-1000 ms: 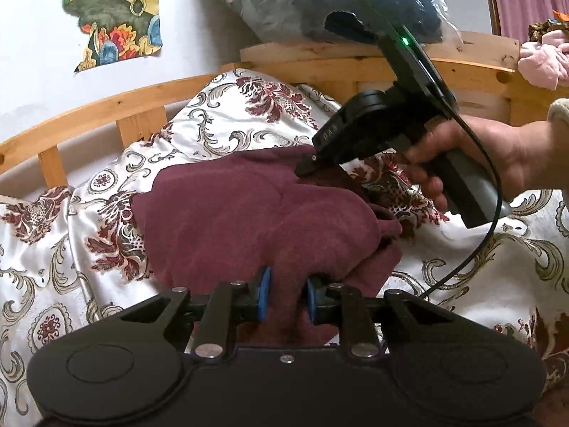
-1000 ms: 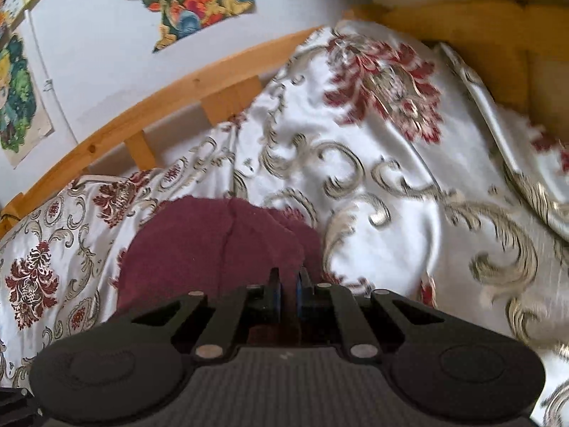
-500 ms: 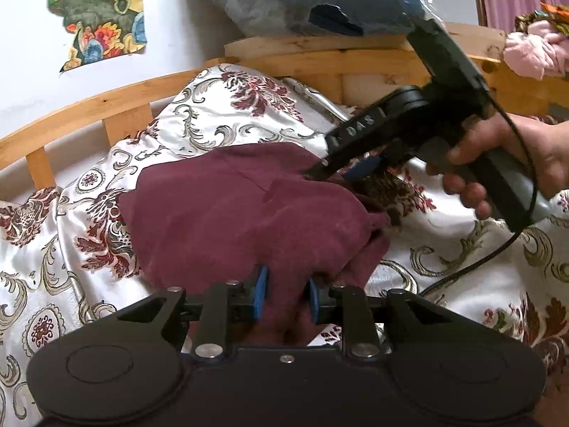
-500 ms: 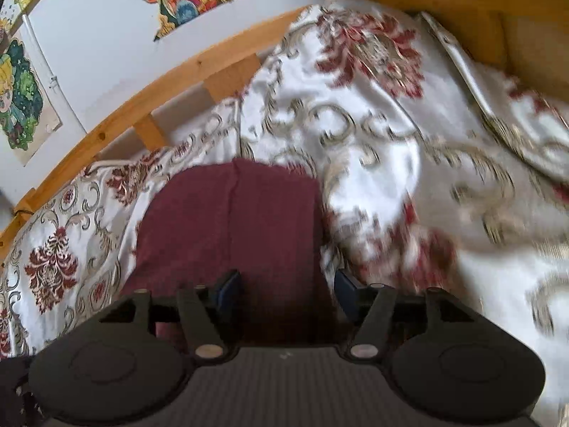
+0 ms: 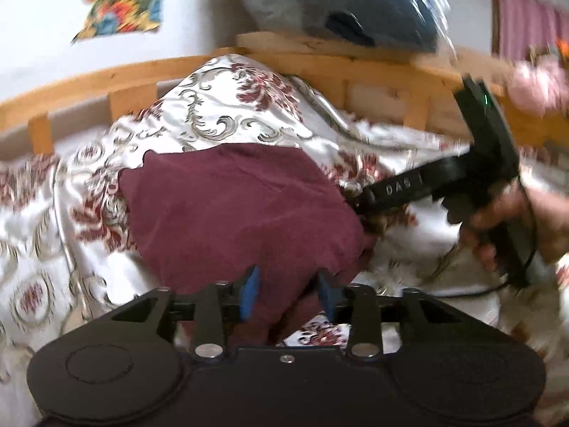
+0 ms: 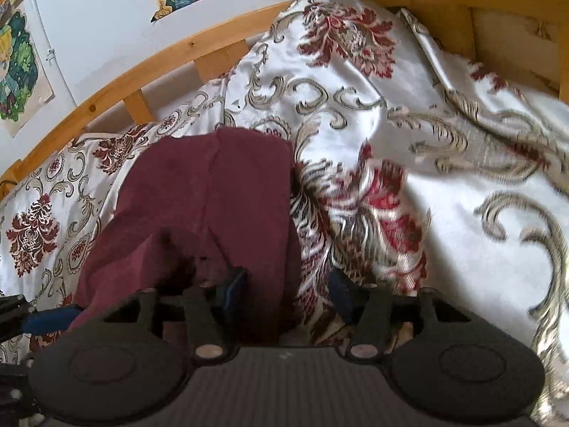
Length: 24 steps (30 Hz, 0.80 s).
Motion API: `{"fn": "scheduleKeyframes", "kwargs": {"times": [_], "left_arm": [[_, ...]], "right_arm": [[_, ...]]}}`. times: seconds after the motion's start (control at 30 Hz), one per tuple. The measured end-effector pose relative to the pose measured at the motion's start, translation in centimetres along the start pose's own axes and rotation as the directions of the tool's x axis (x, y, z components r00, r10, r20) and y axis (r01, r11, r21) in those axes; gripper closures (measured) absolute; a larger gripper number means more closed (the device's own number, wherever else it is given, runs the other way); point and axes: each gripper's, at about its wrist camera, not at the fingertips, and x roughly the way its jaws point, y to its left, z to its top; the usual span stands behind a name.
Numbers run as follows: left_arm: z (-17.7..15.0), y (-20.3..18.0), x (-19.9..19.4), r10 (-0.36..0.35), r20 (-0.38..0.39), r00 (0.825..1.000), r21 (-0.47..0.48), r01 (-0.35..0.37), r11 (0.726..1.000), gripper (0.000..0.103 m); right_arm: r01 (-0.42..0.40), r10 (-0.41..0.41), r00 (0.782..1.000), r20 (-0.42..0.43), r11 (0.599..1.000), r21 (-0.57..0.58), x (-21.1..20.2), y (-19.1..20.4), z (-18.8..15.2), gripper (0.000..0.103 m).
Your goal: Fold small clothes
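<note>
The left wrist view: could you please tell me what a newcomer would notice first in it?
A dark red garment lies folded in the middle of a shiny white bedspread with red flowers. At the bottom the left gripper has its jaws opening, with the garment's near edge between its blue pads. On the right a hand holds the right gripper at the garment's right edge.

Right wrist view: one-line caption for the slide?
Right hand-held gripper, jaws apart, above the near edge of a folded maroon garment on a floral bedspread.
</note>
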Motion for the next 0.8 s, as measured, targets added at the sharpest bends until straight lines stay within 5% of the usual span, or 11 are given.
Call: {"fn": "scheduleKeyframes", "kwargs": {"times": [0.1, 0.23, 0.37, 0.5, 0.8], "left_arm": [[0.3, 1.1, -1.5, -0.015, 0.05, 0.999, -0.13, 0.021, 0.991, 0.032], [0.5, 2.7, -2.3, 0.014, 0.093, 0.996, -0.278, 0.012, 0.96, 0.026], [0.3, 4.7, -0.9, 0.091, 0.02, 0.996, -0.425, -0.074, 0.902, 0.025], [-0.5, 5.5, 0.8, 0.059, -0.059, 0.997, -0.476, -0.08, 0.876, 0.025], [-1.3, 5.7, 1.9, 0.008, -0.1, 0.995, -0.455, -0.053, 0.889, 0.028]], "right_arm": [[0.015, -0.014, 0.999, 0.031, 0.999, -0.045, -0.7, 0.5, 1.7, 0.031], [-0.001, 0.009, 0.998, 0.07, 0.993, -0.115, -0.7, 2.1, 5.1, 0.022], [-0.056, 0.07, 0.996, 0.054, 0.974, -0.22, 1.0, 5.7, 8.6, 0.021], [-0.142, 0.151, 0.988, 0.002, 0.932, -0.334, 4.0, 10.6, 11.3, 0.022], [-0.212, 0.188, 0.977, -0.1, 0.823, -0.527, 10.3, 19.0, 12.8, 0.054]]}}
